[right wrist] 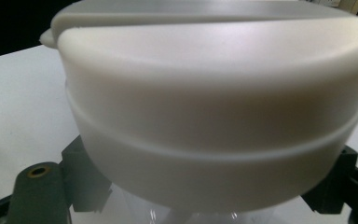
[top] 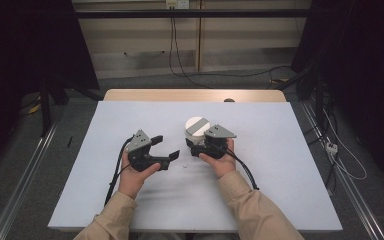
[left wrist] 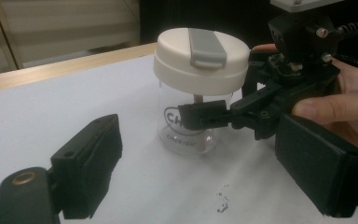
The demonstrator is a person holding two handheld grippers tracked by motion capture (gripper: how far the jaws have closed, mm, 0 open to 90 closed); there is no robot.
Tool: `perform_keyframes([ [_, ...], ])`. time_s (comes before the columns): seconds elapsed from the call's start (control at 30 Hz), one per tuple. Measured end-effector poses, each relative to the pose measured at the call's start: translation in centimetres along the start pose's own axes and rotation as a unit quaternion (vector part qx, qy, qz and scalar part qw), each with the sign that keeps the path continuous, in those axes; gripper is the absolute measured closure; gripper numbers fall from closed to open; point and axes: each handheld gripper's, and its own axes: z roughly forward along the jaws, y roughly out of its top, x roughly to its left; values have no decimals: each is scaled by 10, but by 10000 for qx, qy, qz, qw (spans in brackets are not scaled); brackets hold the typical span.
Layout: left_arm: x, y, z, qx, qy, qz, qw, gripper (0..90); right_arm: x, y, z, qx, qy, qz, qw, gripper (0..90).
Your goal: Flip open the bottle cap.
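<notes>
High view of a table [top: 130, 95] covered by a pale sheet [top: 280, 165], with a person's two forearms in tan sleeves [top: 252, 205] entering from the 6 o'clock edge. A clear jar [top: 195, 134] with a white lid [top: 197, 124] and a grey tab [left wrist: 207, 46] across the lid stands upright near the centre of the sheet; printed lettering marks its glass wall. The right gripper [top: 196, 148], held in the right hand [top: 220, 160], lies at about 5 o'clock of the jar, and its jaws sit on either side of the glass body just beneath the lid; in the left gripper view one jaw lies against the glass, but whether the pair presses firmly cannot be told. In the right gripper view the lid [right wrist: 214, 107] looms directly ahead, with a black jaw visible at each lower corner and glass between them. The left gripper [top: 166, 149], held in the left hand [top: 135, 172], lies at about 8 o'clock of the jar and well apart from it, its jaws spread wide and holding nothing. A few dark specks [left wrist: 223, 200] lie on the sheet between the left gripper and the jar.
</notes>
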Motion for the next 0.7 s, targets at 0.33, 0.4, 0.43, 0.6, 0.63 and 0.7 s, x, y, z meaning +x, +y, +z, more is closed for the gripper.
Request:
perform_keyframes([
  [0.33, 1, 3, 12, 230, -91, -66, 9997, 356, 0, 0, 0, 12, 2, 9, 10000, 187],
  [0.4, 1, 4, 14, 266, -82, -73, 9996, 374, 0, 0, 0, 14, 3, 6, 10000, 187],
  [0.43, 1, 5, 15, 241, -112, -100, 9996, 414, 0, 0, 0, 14, 3, 6, 10000, 187],
  [0.6, -1, 9, 23, 323, -120, -109, 9993, 509, 0, 0, 0, 18, 4, 3, 10000, 187],
  [0.63, 0, 9, 24, 367, -104, -136, 9992, 535, 0, 0, 0, 17, 2, 4, 10000, 187],
  [0.7, 0, 8, 27, 424, -88, -180, 9989, 574, 0, 0, 0, 20, 4, 3, 10000, 187],
])
